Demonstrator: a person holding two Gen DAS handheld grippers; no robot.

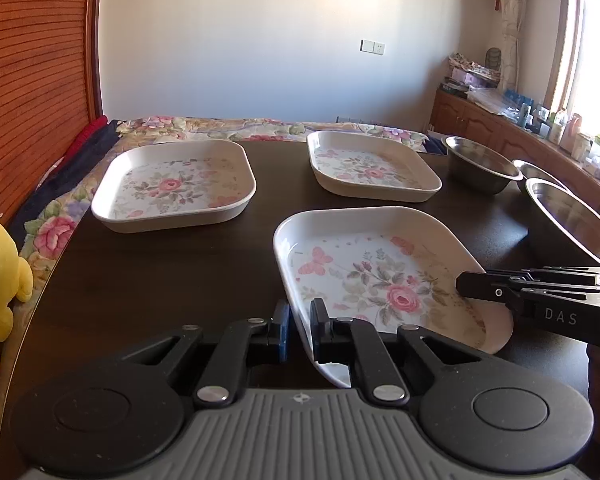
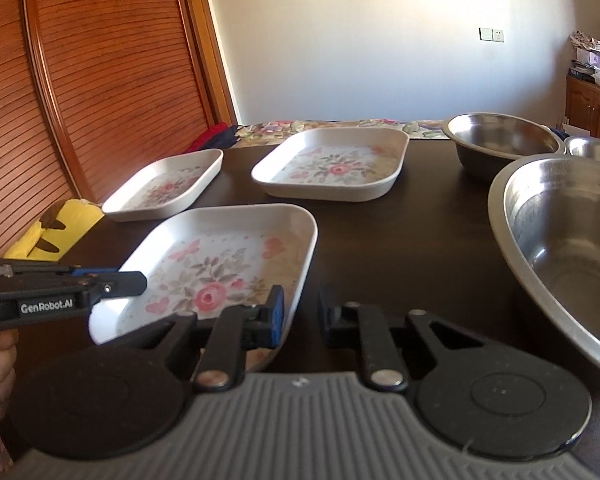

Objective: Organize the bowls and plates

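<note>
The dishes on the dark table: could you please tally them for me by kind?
Floral square plates: 3, near, far left, far right
Steel bowls: 3, near, far, small one behind
Total: 6

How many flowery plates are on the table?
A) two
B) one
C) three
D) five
C: three flowery plates show on the dark table: the near plate that both grippers pinch by its rim, the far left plate, and the far right plate.
</note>
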